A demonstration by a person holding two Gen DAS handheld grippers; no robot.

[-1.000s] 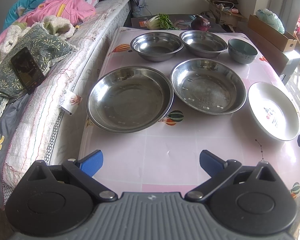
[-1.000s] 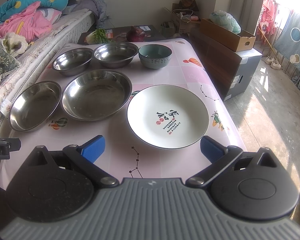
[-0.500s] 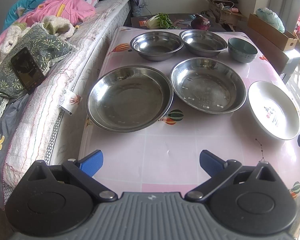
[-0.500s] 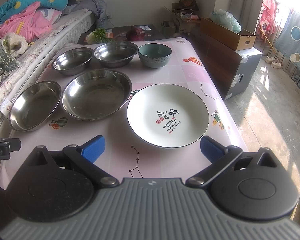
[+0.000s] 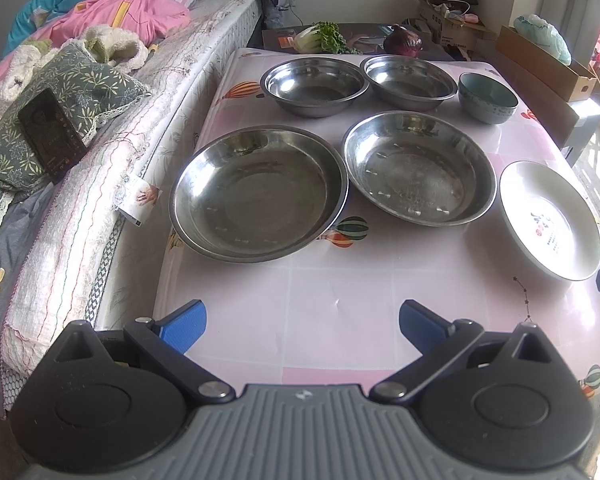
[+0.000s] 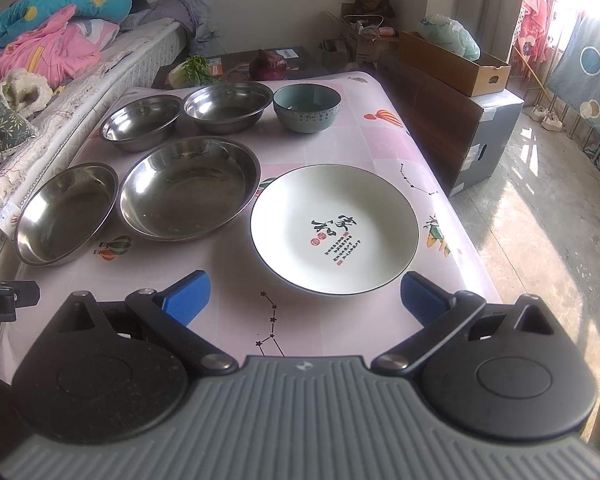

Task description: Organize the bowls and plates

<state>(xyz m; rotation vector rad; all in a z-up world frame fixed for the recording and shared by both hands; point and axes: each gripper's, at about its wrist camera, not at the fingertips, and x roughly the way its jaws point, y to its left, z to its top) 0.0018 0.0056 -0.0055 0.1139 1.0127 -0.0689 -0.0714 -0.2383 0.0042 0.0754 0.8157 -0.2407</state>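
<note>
Left gripper [image 5: 302,322]: I'm hovering it over the near edge of the table [image 5: 340,280], blue pads spread wide, nothing between them.
Right gripper [image 6: 306,294]: I'm holding it low at the near edge too, jaws released and empty, its tips just short of the white plate [image 6: 334,228].
Big steel plates: one is sitting at 11 o'clock from my left gripper [image 5: 258,198], the other at 1 o'clock [image 5: 418,168], their rims almost touching.
Steel bowls: two are lining up side by side in the far row, the left one [image 5: 314,86] at 12 o'clock, the right one [image 5: 410,82] beside it.
Teal bowl [image 5: 488,98]: it's standing upright at the right end of that far row.
White plate, left view: it's lying at 2 o'clock [image 5: 550,220], close to the table's right edge.
Right view: the plate is straight ahead at 12 o'clock, red and black lettering facing up.
Beyond the table: a cabbage [image 5: 320,38] and a red onion [image 5: 402,42] are resting on a dark surface.
Bed [image 5: 100,140]: it's running along the table's left side, with a phone [image 5: 52,132] propped on a cushion.
</note>
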